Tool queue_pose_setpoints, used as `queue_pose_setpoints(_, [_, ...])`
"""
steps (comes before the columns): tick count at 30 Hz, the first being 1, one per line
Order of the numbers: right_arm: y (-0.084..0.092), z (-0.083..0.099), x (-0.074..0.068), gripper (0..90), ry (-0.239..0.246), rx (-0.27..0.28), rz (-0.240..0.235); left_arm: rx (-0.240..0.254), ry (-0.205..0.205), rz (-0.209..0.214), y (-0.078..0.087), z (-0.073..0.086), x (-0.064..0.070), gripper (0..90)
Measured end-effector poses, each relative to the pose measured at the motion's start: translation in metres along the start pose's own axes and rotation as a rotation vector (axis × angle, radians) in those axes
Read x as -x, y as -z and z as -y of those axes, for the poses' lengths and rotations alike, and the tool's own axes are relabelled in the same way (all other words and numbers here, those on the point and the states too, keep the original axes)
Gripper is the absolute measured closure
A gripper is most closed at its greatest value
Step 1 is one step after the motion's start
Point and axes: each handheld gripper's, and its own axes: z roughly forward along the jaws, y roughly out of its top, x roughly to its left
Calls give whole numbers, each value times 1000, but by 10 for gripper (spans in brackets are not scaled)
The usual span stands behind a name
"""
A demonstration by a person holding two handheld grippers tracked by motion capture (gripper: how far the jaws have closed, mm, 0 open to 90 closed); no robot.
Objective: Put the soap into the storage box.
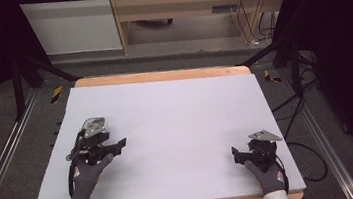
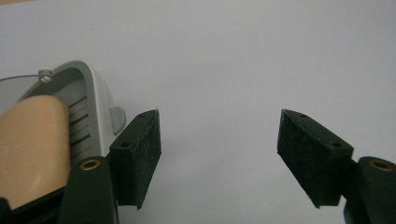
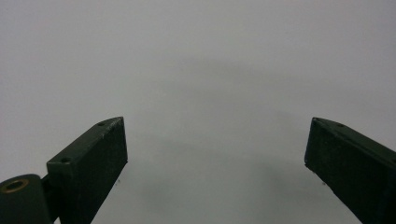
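Left gripper pointing right, jaws apart; right gripper pointing left, jaws apart

Grey-and-tan object beside left fingers, cut off by frame edge.

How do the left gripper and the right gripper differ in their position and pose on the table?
The left gripper lies farther up the table, near its left side; the right gripper lies nearer the front edge, at the right. The left gripper points right; the right gripper points left. Both are open with nothing between the jaws, each held by a gloved hand.
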Motion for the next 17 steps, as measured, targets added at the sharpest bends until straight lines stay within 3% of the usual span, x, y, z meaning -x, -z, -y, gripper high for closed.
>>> queue_pose_setpoints(17, [2, 6, 16, 62, -31, -18, 35, -48, -42, 5, 2, 40, 19, 295])
